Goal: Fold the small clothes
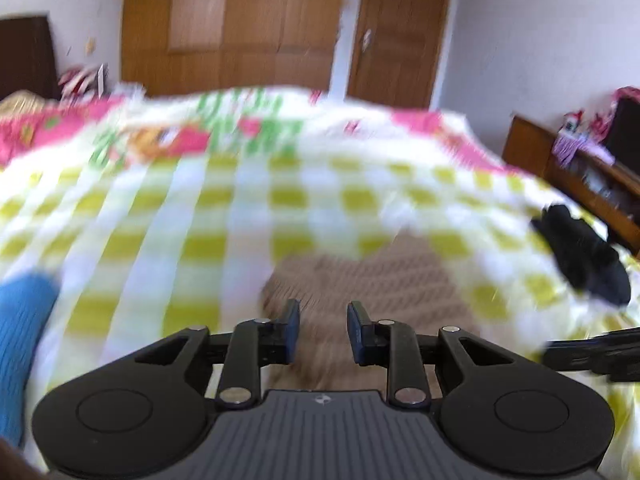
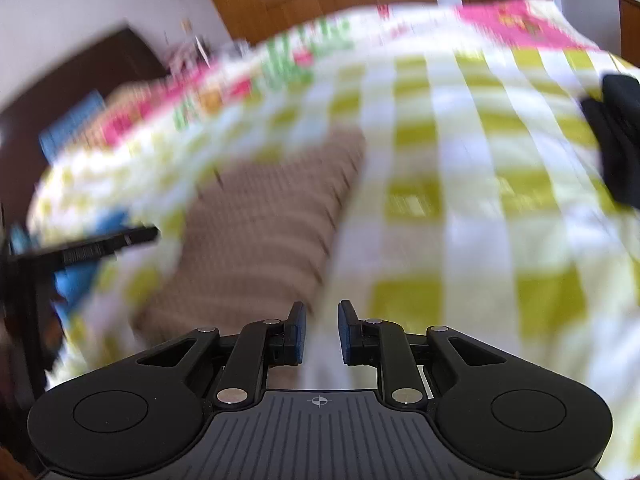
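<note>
A brown knitted garment (image 1: 376,280) lies flat on the checked bedspread (image 1: 208,216). My left gripper (image 1: 323,328) hovers over its near edge, open and empty. In the right wrist view the same brown garment (image 2: 260,224) lies left of centre. My right gripper (image 2: 322,330) is open and empty above its near right corner. The left gripper's finger (image 2: 100,246) shows at the left edge there, and the right gripper's finger (image 1: 592,350) shows at the right edge of the left wrist view. Both views are motion blurred.
A black garment (image 1: 584,256) lies on the bed at the right, also in the right wrist view (image 2: 616,136). A blue knitted item (image 1: 24,336) lies at the left. A wooden side cabinet (image 1: 568,172) stands right of the bed; wooden doors (image 1: 240,24) behind.
</note>
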The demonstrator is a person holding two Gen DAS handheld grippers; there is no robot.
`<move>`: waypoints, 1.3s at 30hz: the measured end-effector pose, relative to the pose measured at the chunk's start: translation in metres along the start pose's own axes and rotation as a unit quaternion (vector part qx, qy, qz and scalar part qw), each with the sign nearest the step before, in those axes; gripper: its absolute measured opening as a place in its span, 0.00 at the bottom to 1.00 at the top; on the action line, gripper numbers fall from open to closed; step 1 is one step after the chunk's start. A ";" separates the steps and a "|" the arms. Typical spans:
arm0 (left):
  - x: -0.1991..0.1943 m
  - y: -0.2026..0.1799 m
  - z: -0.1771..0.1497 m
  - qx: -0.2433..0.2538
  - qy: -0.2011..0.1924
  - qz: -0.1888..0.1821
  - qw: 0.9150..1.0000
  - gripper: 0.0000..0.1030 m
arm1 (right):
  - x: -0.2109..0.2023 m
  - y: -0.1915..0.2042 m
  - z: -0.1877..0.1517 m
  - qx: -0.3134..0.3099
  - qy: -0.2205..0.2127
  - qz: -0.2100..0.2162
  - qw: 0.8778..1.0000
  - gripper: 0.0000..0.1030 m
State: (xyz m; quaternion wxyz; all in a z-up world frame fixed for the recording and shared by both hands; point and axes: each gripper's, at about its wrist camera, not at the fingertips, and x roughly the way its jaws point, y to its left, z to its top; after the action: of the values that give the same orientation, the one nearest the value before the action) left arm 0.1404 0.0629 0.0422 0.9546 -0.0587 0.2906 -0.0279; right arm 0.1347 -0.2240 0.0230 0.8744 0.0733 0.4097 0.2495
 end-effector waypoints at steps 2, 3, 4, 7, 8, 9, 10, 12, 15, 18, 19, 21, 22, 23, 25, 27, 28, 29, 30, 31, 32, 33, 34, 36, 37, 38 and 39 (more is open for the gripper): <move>0.019 -0.017 0.006 0.017 -0.018 -0.009 1.000 0.40 | 0.017 0.011 0.012 -0.017 -0.040 -0.009 0.999 0.18; 0.032 -0.023 0.006 0.024 -0.019 -0.012 0.999 0.40 | 0.028 0.016 0.016 -0.027 -0.057 -0.022 0.998 0.18; 0.047 -0.026 0.004 0.030 -0.017 -0.008 0.999 0.40 | 0.040 0.021 0.020 -0.034 -0.065 -0.029 0.997 0.18; 0.087 -0.007 -0.011 0.015 0.033 0.022 0.999 0.40 | 0.072 0.026 0.024 -0.040 -0.072 -0.019 0.996 0.19; 0.093 0.005 -0.018 0.005 0.039 0.031 0.999 0.42 | 0.082 0.025 0.023 -0.040 -0.066 -0.021 0.997 0.19; 0.093 0.016 -0.022 -0.005 0.038 0.022 0.999 0.42 | 0.087 0.022 0.021 -0.039 -0.069 -0.028 0.996 0.18; 0.091 0.022 -0.026 -0.010 0.034 0.014 0.999 0.42 | 0.090 0.015 0.020 -0.030 -0.070 -0.028 0.997 0.19; 0.087 0.025 -0.029 -0.003 0.034 0.016 0.999 0.42 | 0.095 0.002 0.018 0.007 -0.064 -0.012 0.998 0.23; 0.071 0.020 -0.025 -0.016 0.039 0.028 0.999 0.42 | 0.087 -0.001 0.017 0.036 -0.058 -0.009 0.998 0.25; 0.039 0.014 -0.030 -0.032 0.030 0.021 0.999 0.42 | 0.060 0.012 0.014 0.034 -0.076 -0.014 0.996 0.31; 0.029 0.011 -0.036 -0.028 0.030 0.017 0.999 0.42 | 0.051 0.015 0.010 0.033 -0.082 -0.009 0.996 0.31; 0.015 0.007 -0.048 -0.019 0.044 0.015 0.999 0.42 | 0.038 0.022 -0.002 0.027 -0.075 0.006 0.997 0.31; 0.013 0.007 -0.055 -0.019 0.058 0.018 0.998 0.42 | 0.036 0.028 -0.010 0.015 -0.069 0.005 0.998 0.31; 0.015 0.007 -0.063 -0.021 0.077 0.022 0.997 0.42 | 0.035 0.033 -0.017 0.001 -0.064 -0.002 0.998 0.31; 0.020 0.007 -0.078 -0.015 0.102 0.032 0.994 0.46 | 0.046 0.040 -0.029 -0.020 -0.027 -0.027 0.999 0.31; 0.014 0.002 -0.080 -0.008 0.102 0.039 0.994 0.46 | 0.059 0.038 -0.039 -0.016 0.000 -0.043 0.999 0.31; 0.010 0.000 -0.078 -0.008 0.102 0.039 0.994 0.46 | 0.059 0.038 -0.041 -0.011 0.004 -0.047 0.999 0.32; 0.006 -0.002 -0.076 -0.008 0.101 0.039 0.994 0.46 | 0.054 0.038 -0.041 -0.006 -0.001 -0.045 0.999 0.32; 0.004 -0.003 -0.074 -0.009 0.101 0.039 0.994 0.46 | 0.047 0.038 -0.041 -0.001 -0.008 -0.040 0.999 0.32; 0.002 -0.004 -0.075 -0.011 0.103 0.039 0.994 0.46 | 0.040 0.039 -0.041 0.001 -0.017 -0.035 0.999 0.31; 0.000 -0.005 -0.076 -0.012 0.106 0.041 0.993 0.46 | 0.036 0.041 -0.042 -0.002 -0.022 -0.037 0.999 0.31; -0.001 -0.005 -0.078 -0.011 0.109 0.044 0.993 0.46 | 0.034 0.043 -0.043 -0.008 -0.022 -0.043 0.999 0.31; -0.001 -0.005 -0.080 -0.010 0.117 0.045 0.992 0.47 | 0.036 0.045 -0.045 -0.016 -0.013 -0.051 0.999 0.31; -0.005 -0.005 -0.082 -0.014 0.123 0.046 0.991 0.47 | 0.044 0.045 -0.050 -0.015 0.011 -0.067 0.998 0.31; -0.010 -0.006 -0.082 -0.014 0.121 0.045 0.992 0.47 | 0.044 0.044 -0.052 -0.006 0.015 -0.068 0.998 0.31; -0.015 -0.008 -0.082 -0.013 0.118 0.044 0.992 0.47 | 0.040 0.045 -0.052 -0.001 0.012 -0.065 0.998 0.31; -0.019 -0.010 -0.082 -0.010 0.115 0.044 0.992 0.47 | 0.034 0.048 -0.052 -0.003 0.005 -0.063 0.998 0.31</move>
State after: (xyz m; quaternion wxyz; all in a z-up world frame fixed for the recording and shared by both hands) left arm 0.0783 0.0471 -0.0139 0.9147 -0.0520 0.4006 0.0107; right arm 0.0957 -0.1692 -0.0186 0.8864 0.0436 0.4173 0.1958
